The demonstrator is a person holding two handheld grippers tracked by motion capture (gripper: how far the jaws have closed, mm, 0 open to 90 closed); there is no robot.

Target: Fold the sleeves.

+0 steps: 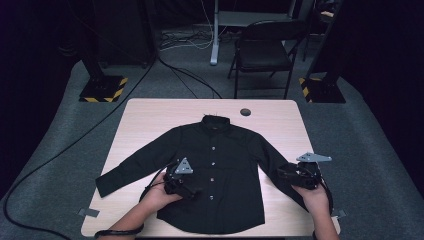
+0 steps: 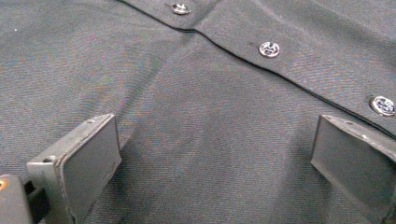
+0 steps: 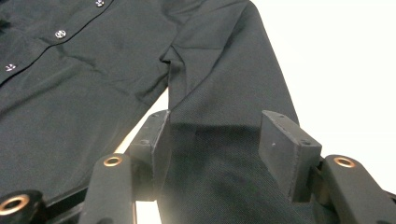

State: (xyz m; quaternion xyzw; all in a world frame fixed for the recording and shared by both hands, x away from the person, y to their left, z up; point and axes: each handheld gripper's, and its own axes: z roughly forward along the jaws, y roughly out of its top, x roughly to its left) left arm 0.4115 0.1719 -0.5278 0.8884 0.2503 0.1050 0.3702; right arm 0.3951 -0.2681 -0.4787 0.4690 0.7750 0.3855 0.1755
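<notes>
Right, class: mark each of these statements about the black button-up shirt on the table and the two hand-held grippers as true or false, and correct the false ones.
1. The black long-sleeved button-up shirt lies spread flat on the light wooden table. True.
2. The shirt's front is unbuttoned and open. False: the placket is closed, with silver buttons done up along it.
3. The left gripper is over the shirt's body, its jaws wide apart. True.
4. The right gripper is at the collar. False: its jaws straddle a sleeve, without pressing on it.
5. A red plastic stool stands beyond the table. False: it is a black folding chair.
</notes>
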